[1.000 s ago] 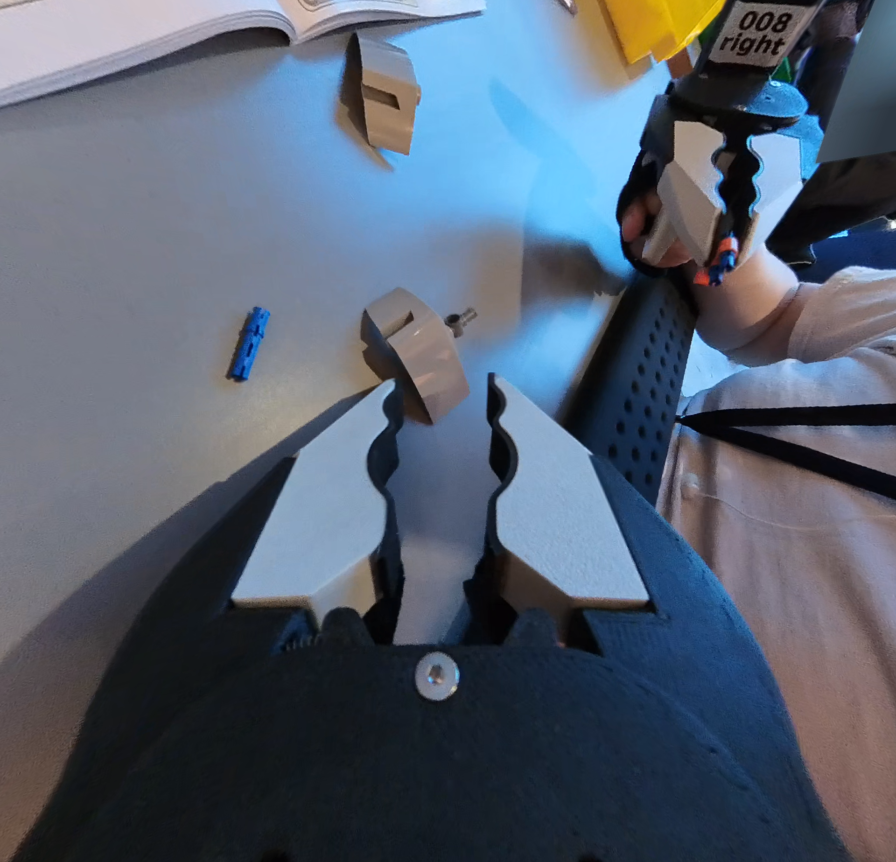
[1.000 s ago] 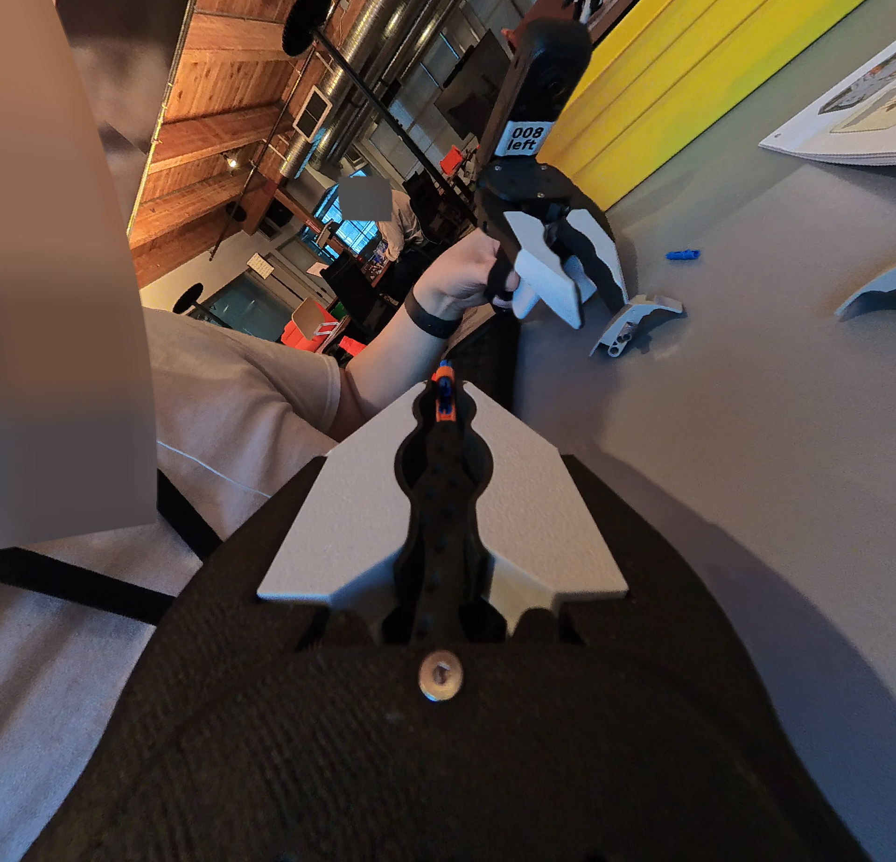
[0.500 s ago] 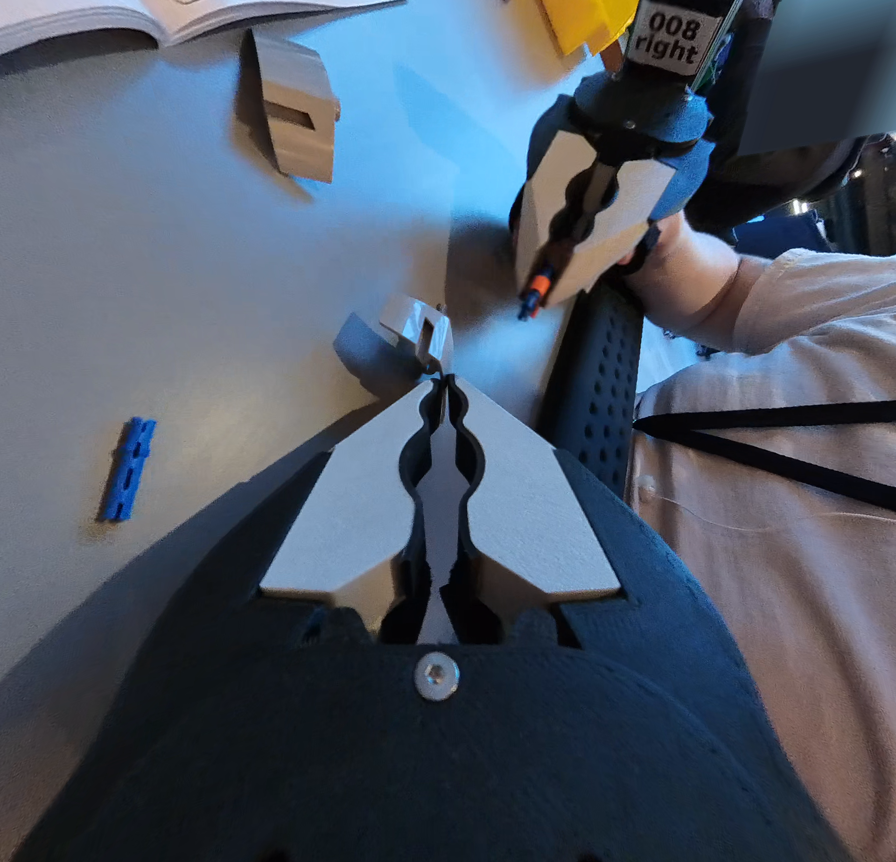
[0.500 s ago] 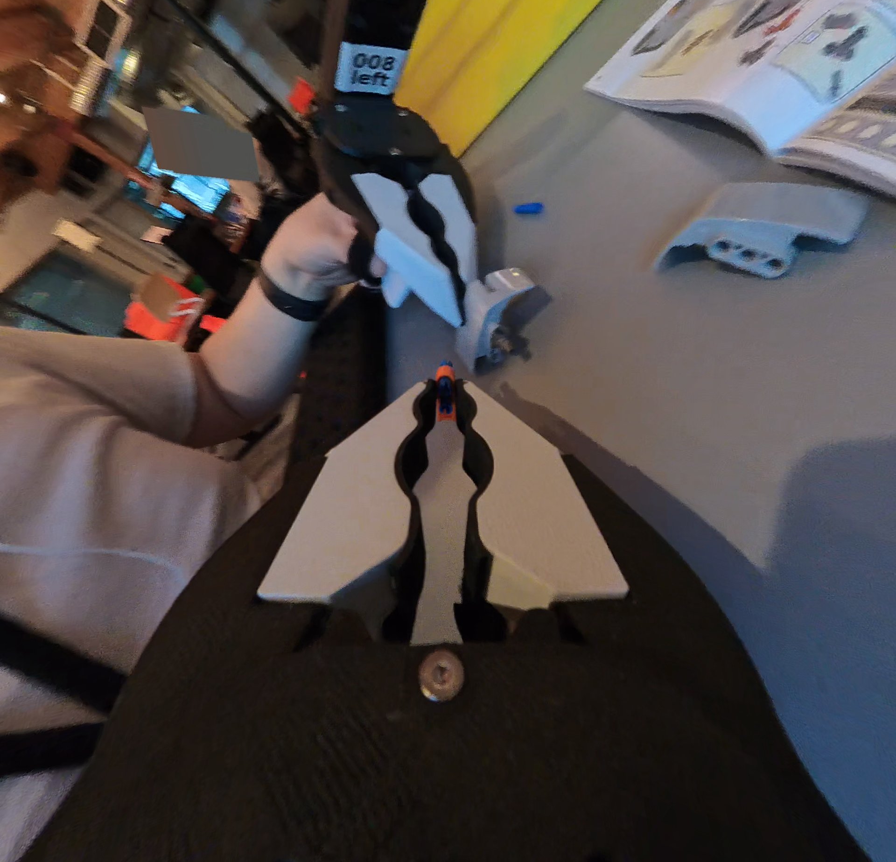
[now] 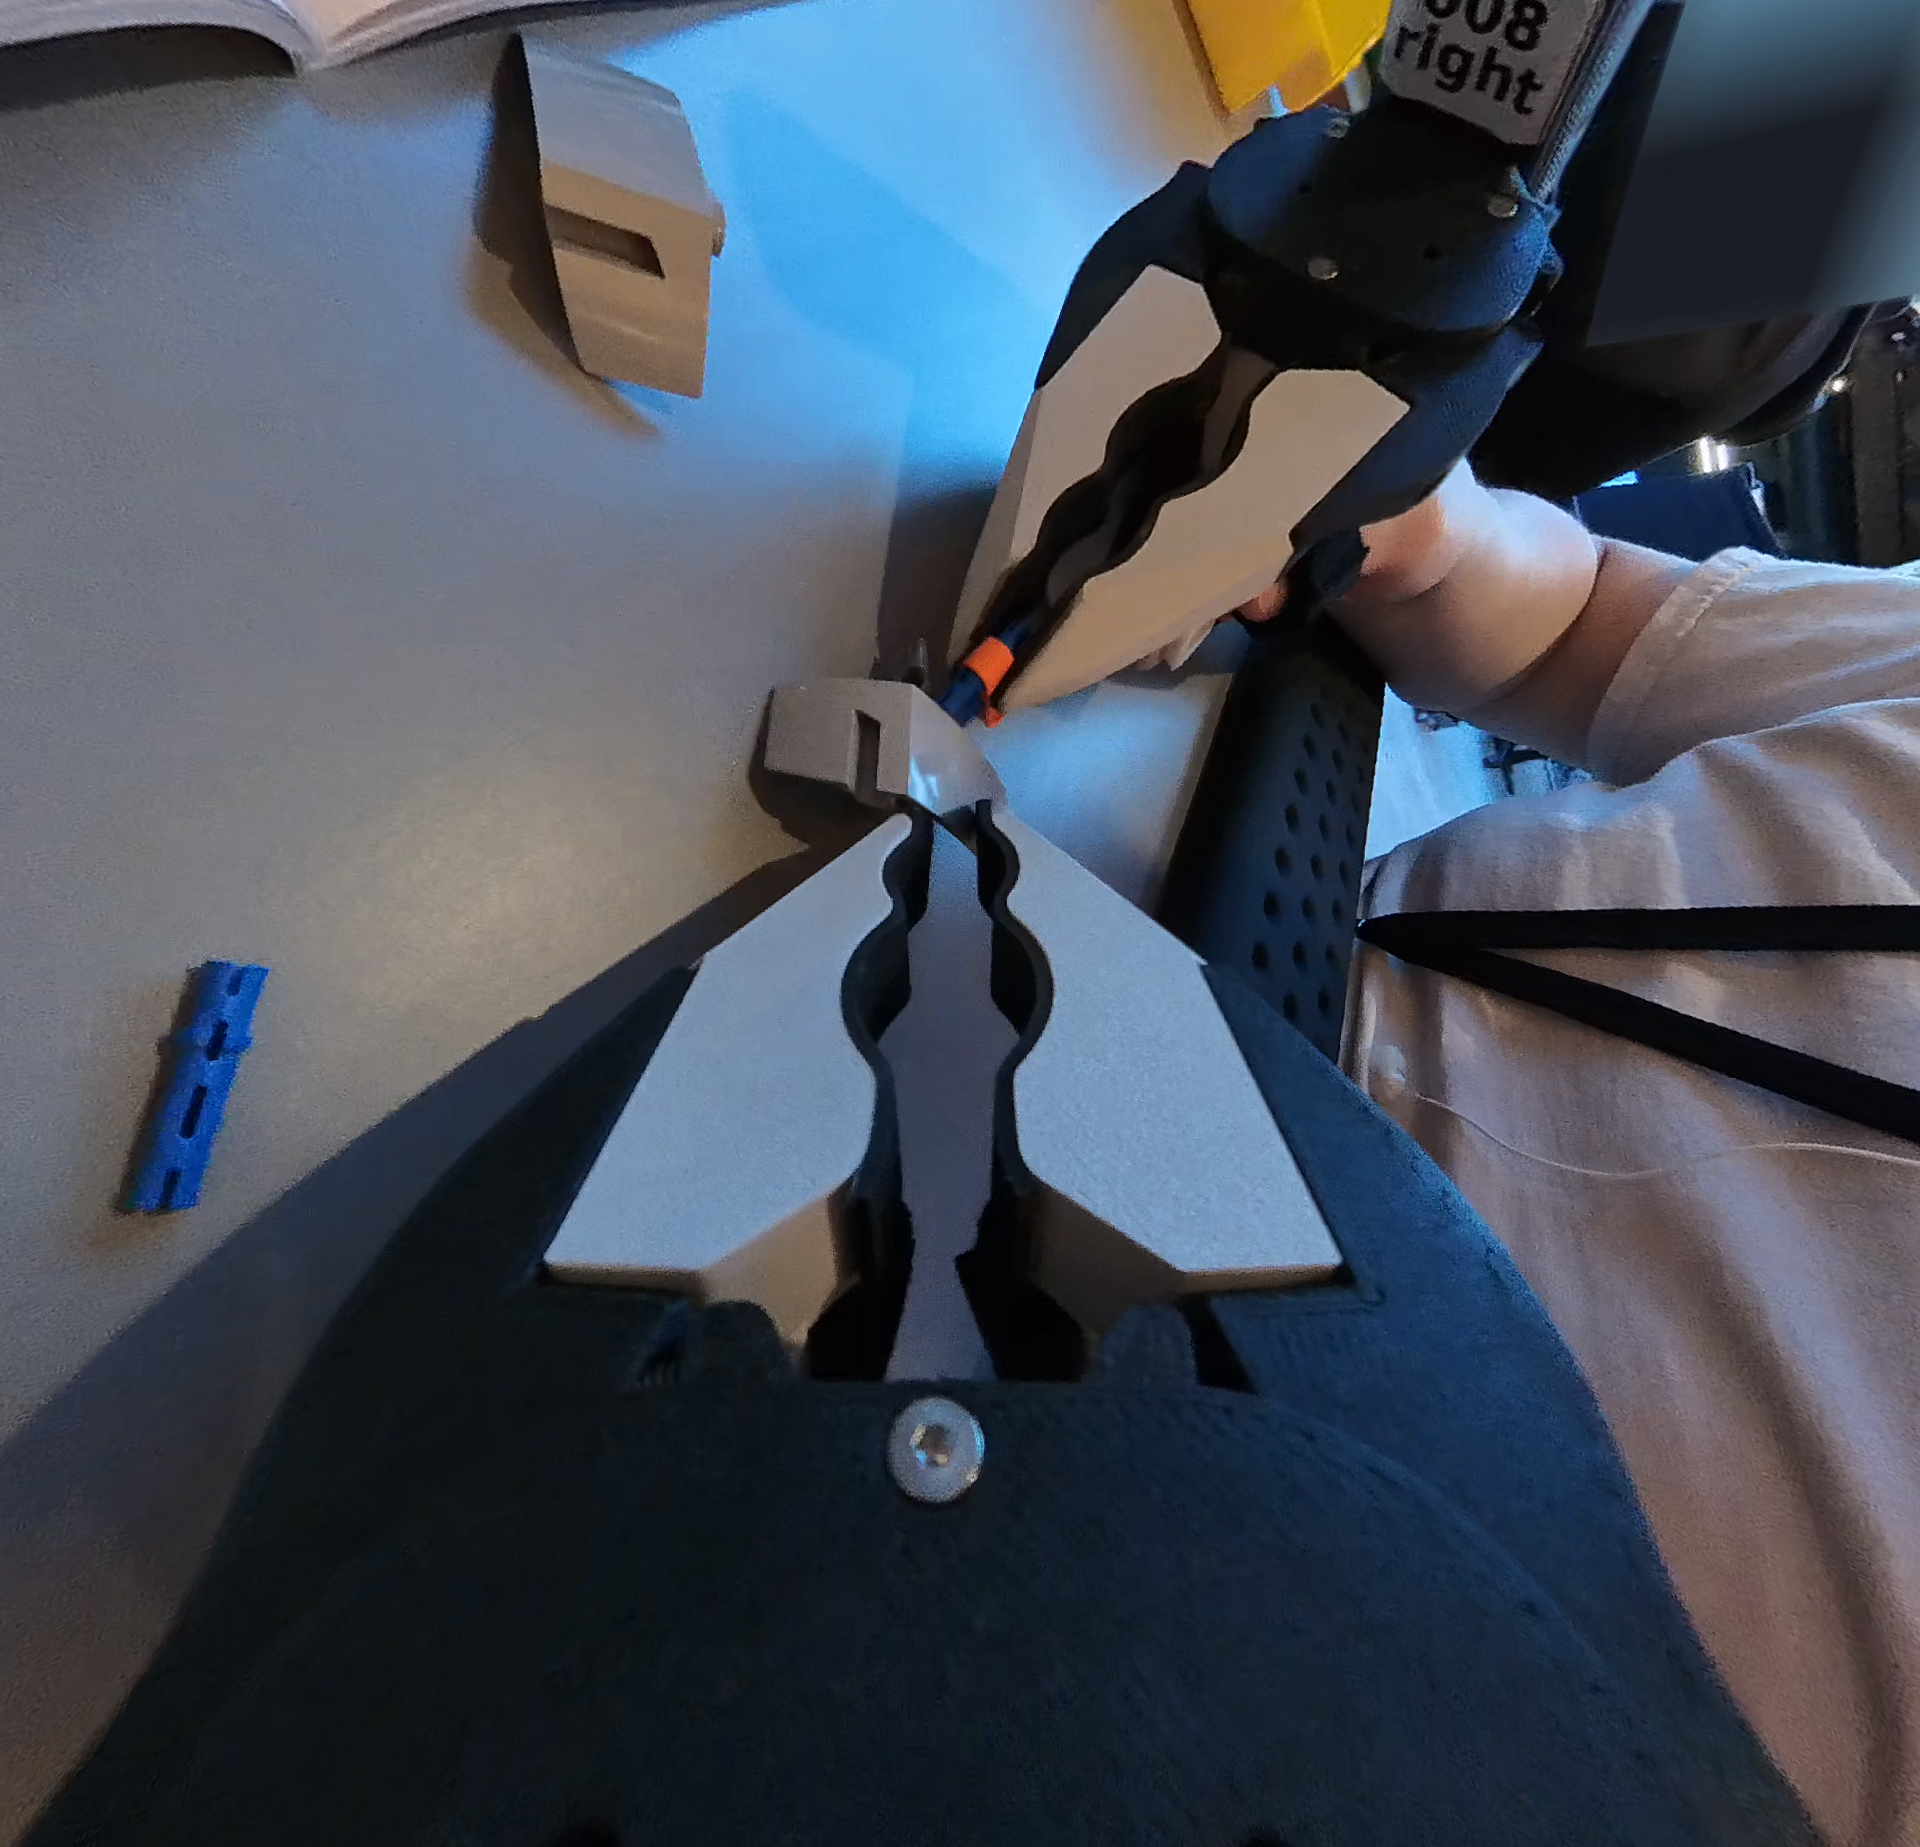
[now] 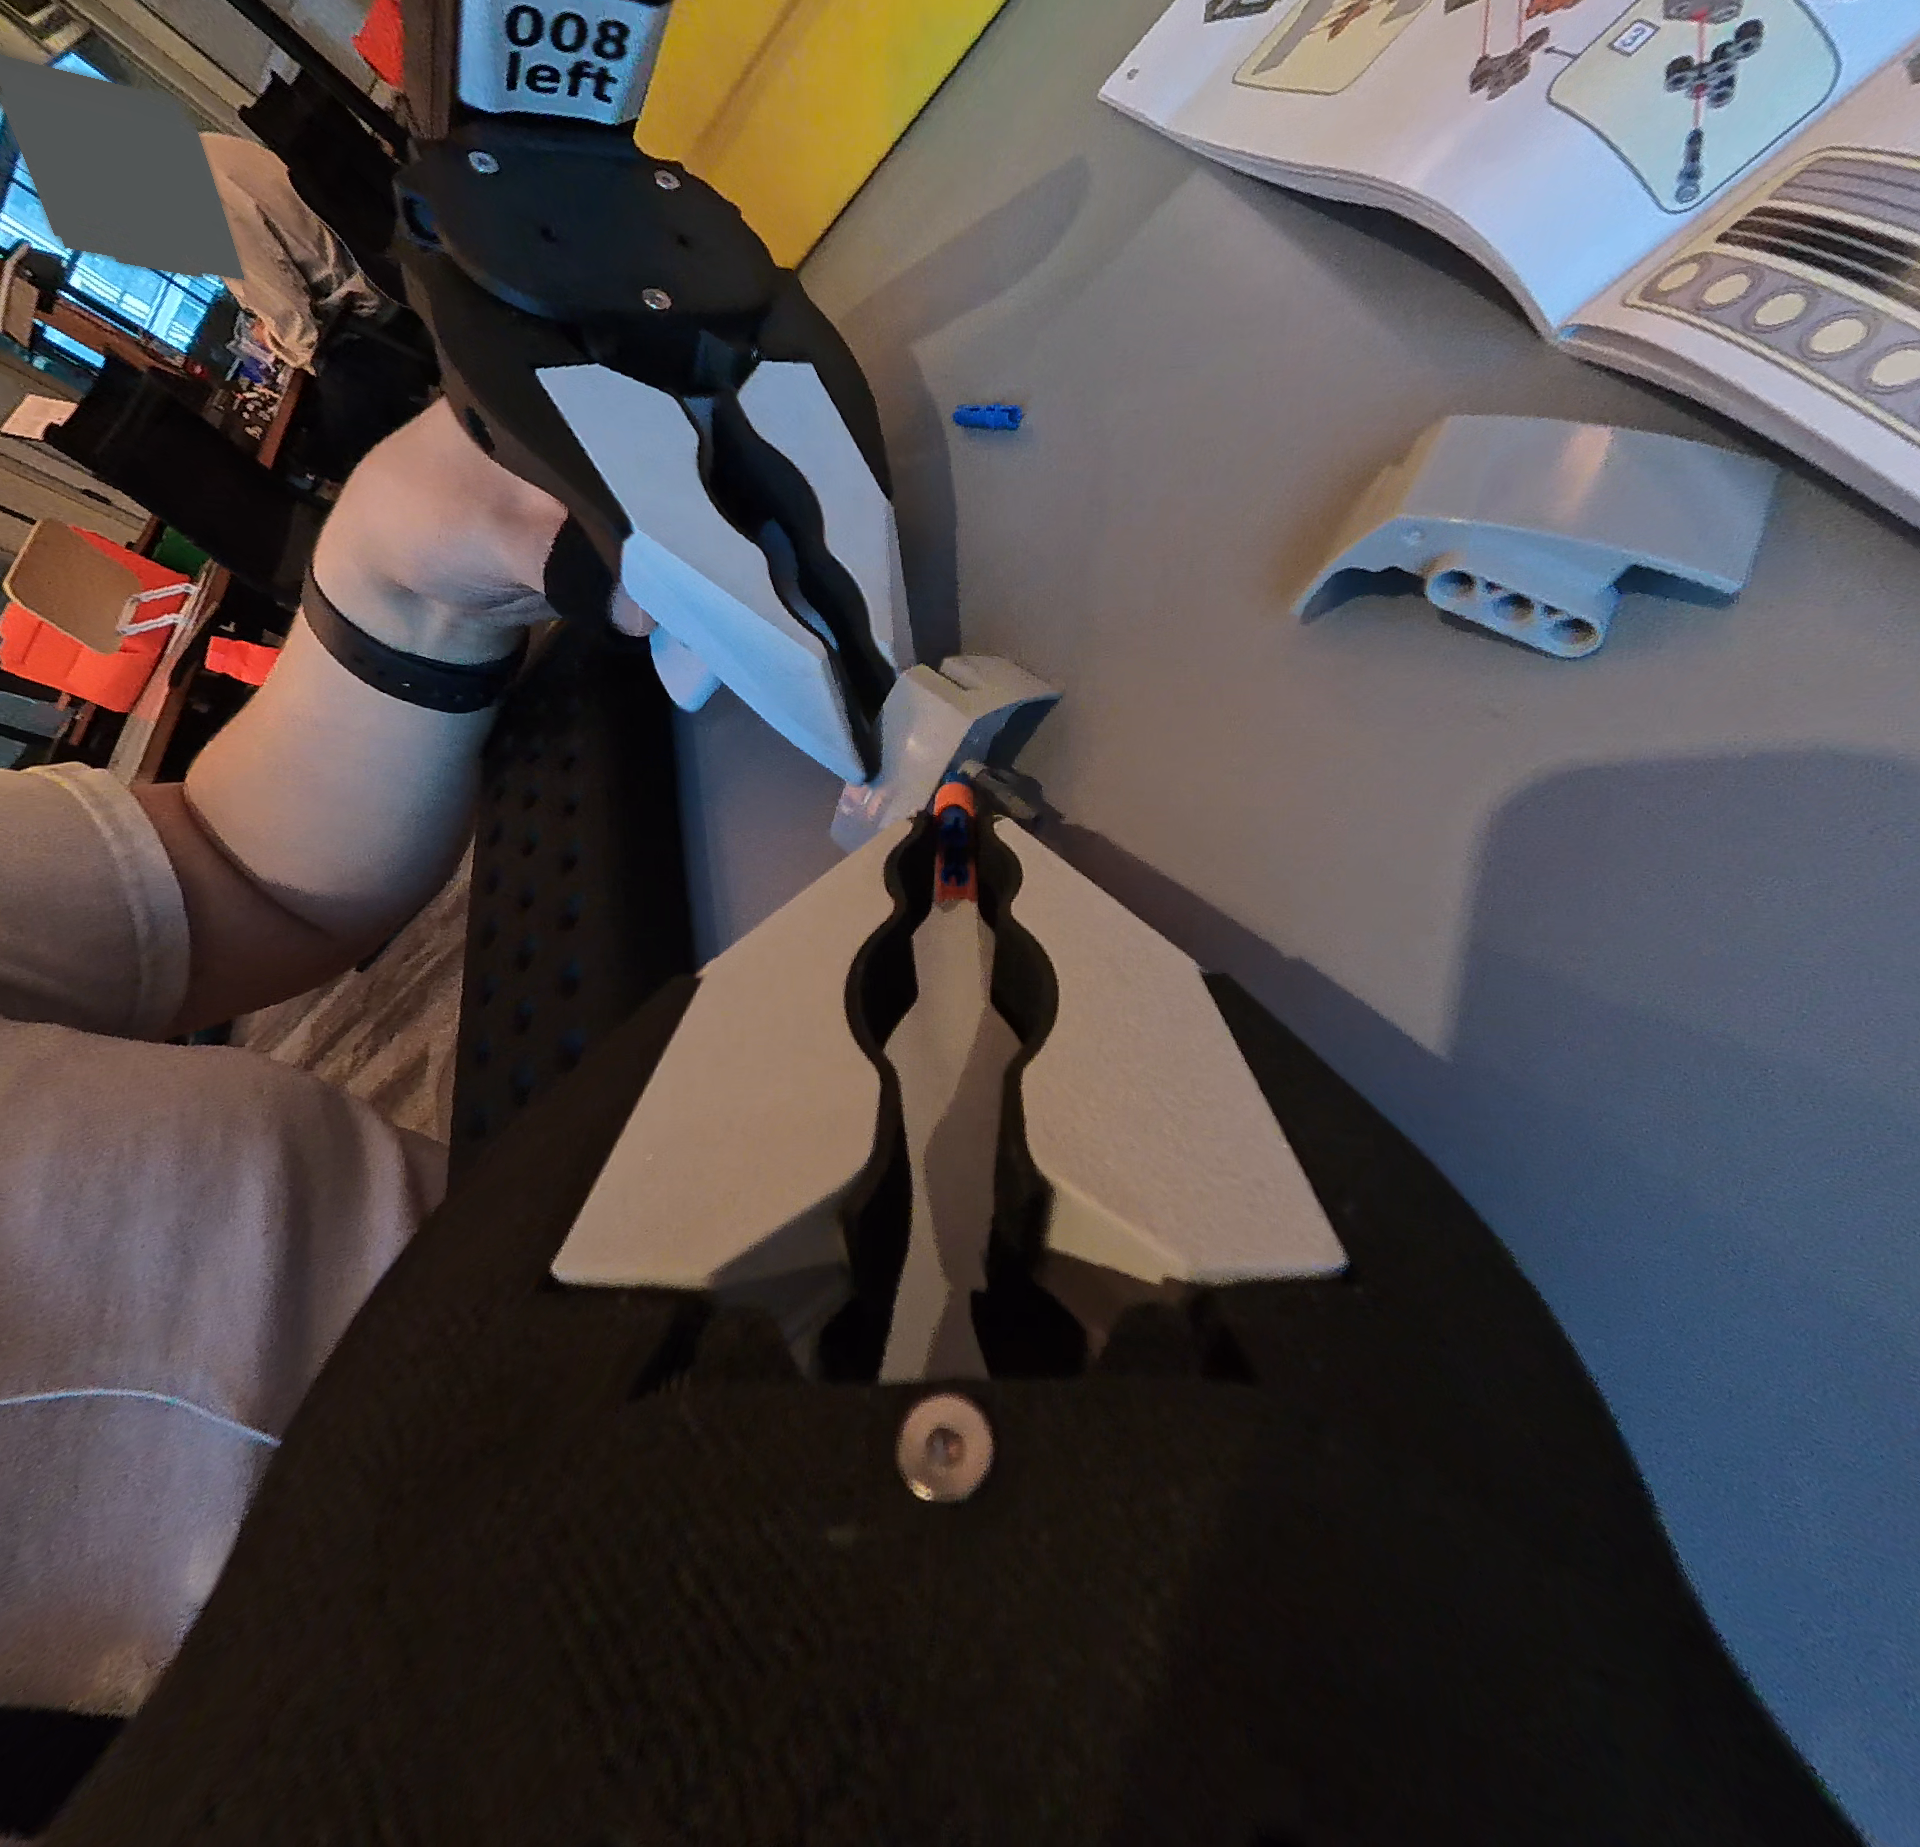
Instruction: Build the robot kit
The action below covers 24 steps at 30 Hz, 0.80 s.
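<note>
My left gripper (image 5: 943, 818) is shut on the edge of a small grey curved panel piece (image 5: 862, 743) and holds it near the table's front edge. It also shows in the right wrist view (image 6: 862, 758), gripping the same panel (image 6: 951, 711). My right gripper (image 6: 954, 826) is shut on a small orange and blue pin (image 6: 952, 841), and the pin tip touches the panel's side. From the left wrist view the right gripper (image 5: 987, 691) comes in from the upper right with the pin (image 5: 977, 680) against the panel. A small dark pin (image 6: 1003, 781) sticks out of the panel.
A second, larger grey curved panel (image 5: 618, 239) (image 6: 1538, 550) lies farther back on the grey table. A loose blue pin (image 5: 197, 1085) (image 6: 987, 415) lies to the left. An open instruction booklet (image 6: 1621, 135) and a yellow box (image 5: 1268, 0) sit at the back. A black perforated chair edge (image 5: 1288, 862) is close. My left and right fingertips are right by each other.
The left gripper closed on the small grey panel and lifted its edge. The right gripper swung in from the right and brought the orange and blue pin up against the panel.
</note>
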### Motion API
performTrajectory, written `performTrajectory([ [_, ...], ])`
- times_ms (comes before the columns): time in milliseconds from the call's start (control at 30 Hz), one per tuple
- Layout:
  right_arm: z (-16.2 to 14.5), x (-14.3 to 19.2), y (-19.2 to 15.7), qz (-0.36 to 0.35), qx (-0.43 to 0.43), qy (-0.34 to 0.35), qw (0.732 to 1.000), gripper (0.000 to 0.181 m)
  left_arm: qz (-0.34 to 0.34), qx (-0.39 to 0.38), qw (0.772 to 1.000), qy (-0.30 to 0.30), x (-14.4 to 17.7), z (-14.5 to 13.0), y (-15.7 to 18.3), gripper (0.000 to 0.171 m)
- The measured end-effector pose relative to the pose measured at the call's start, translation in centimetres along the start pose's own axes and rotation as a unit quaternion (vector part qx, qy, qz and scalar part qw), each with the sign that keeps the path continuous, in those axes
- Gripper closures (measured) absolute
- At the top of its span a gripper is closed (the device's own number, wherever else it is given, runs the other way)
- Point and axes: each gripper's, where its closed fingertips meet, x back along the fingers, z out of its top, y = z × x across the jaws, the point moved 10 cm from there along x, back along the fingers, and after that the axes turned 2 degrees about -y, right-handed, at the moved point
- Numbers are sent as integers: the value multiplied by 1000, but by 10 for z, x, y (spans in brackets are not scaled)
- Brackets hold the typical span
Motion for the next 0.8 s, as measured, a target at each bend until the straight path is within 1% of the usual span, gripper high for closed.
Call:
performTrajectory([
  [233,-2,0,0,-16,-7,7,1000,175,-39,51,997,38,-7,2,-4,165],
  [300,-2,0,-1,-20,-5,7,1000,175,-39,74,996,38,-10,2,-6,163],
  [367,-3,-1,-2,-21,-5,9,1000,175,-32,81,995,43,-10,2,-6,168],
  [500,-4,0,-3,-17,-6,17,1000,175,-29,70,996,56,-6,3,-5,171],
  [567,-4,3,-3,-15,-6,28,999,175,-48,64,994,73,-2,3,-3,171],
  [667,-5,10,-3,5,-11,54,998,175,-78,40,989,116,11,4,3,171],
  [733,-6,16,-1,15,-18,72,997,175,-68,13,987,145,25,4,7,171],
  [800,-4,22,0,36,-16,92,995,175,-42,-18,984,174,39,3,11,171],
])
